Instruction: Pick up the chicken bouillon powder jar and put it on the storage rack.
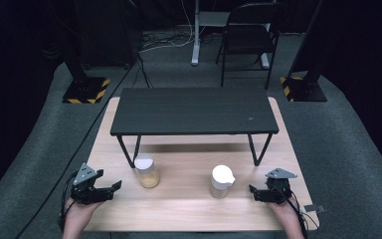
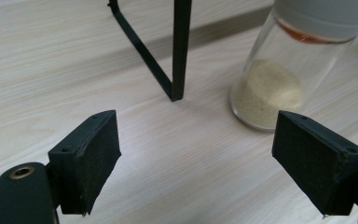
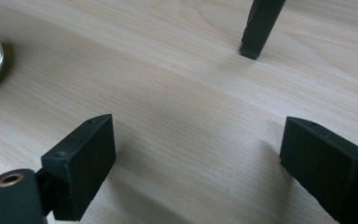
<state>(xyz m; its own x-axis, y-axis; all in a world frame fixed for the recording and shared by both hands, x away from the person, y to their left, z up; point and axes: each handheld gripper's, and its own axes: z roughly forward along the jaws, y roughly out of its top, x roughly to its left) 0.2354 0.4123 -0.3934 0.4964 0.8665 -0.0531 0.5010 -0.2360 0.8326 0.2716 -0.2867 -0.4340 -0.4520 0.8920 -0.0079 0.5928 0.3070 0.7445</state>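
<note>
Both grippers rest with jaws apart and empty at the table's near edge, the left gripper [image 1: 113, 187] aimed at the white-lidded jar [image 1: 146, 171] of pale grains near the black shelf's [image 1: 194, 110] leg, seemingly lining up a grasp, while the right gripper [image 1: 251, 190] waits beside the spouted jar [image 1: 222, 181].

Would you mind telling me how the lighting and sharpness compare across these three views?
High view: the wooden table is lit while the room around it is dark, and the picture is soft. Left gripper view: the jar of powder is slightly blurred up close, with a faint shadow under it. Right gripper view: soft shadows on the wood beside the black rack leg.
</note>
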